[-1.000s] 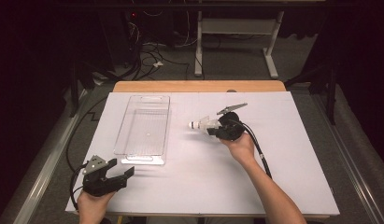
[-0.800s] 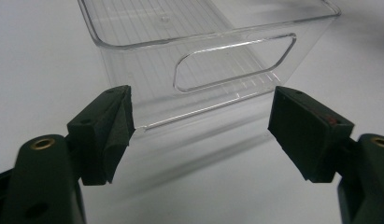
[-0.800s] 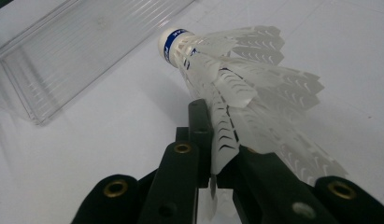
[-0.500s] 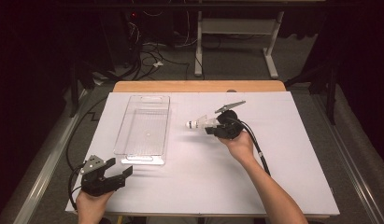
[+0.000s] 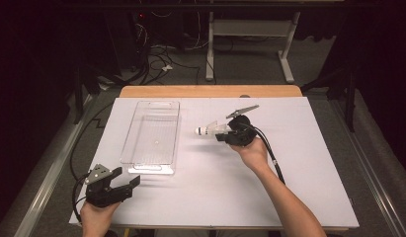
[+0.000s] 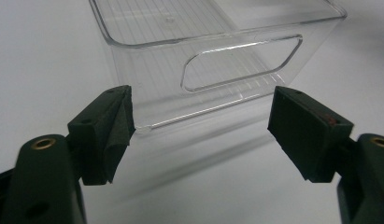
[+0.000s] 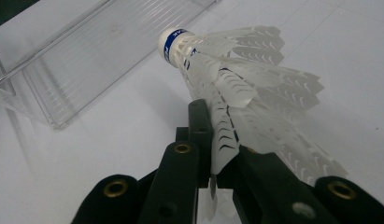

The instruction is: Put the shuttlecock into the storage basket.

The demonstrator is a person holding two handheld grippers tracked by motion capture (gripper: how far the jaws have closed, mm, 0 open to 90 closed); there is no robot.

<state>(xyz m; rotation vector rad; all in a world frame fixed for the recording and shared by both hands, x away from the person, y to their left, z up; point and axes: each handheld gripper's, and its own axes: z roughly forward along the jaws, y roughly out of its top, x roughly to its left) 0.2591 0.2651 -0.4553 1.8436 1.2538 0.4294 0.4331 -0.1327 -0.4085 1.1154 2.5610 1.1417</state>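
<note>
A white feather shuttlecock point(image 5: 209, 130) with a blue-banded cork point(image 7: 173, 43) is held just above the table, cork pointing left toward a clear plastic tray point(image 5: 152, 136). My right gripper point(image 5: 222, 133) is shut on the shuttlecock's feather skirt point(image 7: 236, 84), a little right of the tray. My left gripper point(image 5: 127, 182) rests at the table's near left corner with its jaws wide open and nothing between them. In the left gripper view, the tray's near end wall point(image 6: 236, 65) with its handle slot stands beyond the pads point(image 6: 112, 128).
The white table sheet point(image 5: 299, 168) has bare room at the right and front. Cables trail from both grippers. Beyond the table's far wooden edge point(image 5: 210, 91) lie floor cables and a metal table frame point(image 5: 250, 54).
The right gripper with the shuttlecock has shifted slightly left toward the tray. The left gripper has stayed put.
</note>
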